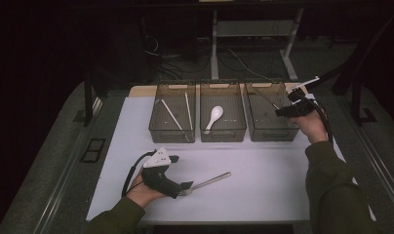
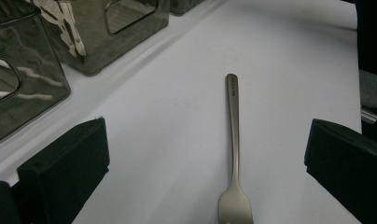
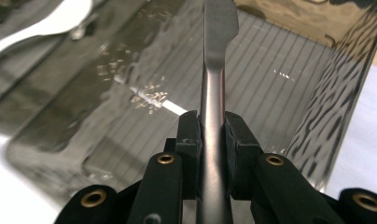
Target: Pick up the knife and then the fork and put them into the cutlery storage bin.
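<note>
Right gripper [image 1: 283,111] is clamped tight on a metal utensil [image 3: 213,84], likely a knife, gripped along its shaft; the flat end sticks out ahead of the jaws over the right bin [image 1: 270,127], above its ribbed floor. Can't tell if the utensil touches the bin. Left gripper [image 1: 185,187] rests low at the near side of the white worktop [image 1: 263,170], jaws spread wide, with a fork [image 2: 233,154] lying flat between them, untouched; fork's tines are closest to the gripper, handle pointing away toward the bins. Three smoky transparent bins sit in a row at the far side: left bin [image 1: 171,130] holds chopsticks [image 1: 171,115], middle bin [image 1: 223,131] holds a white spoon [image 1: 214,117].
</note>
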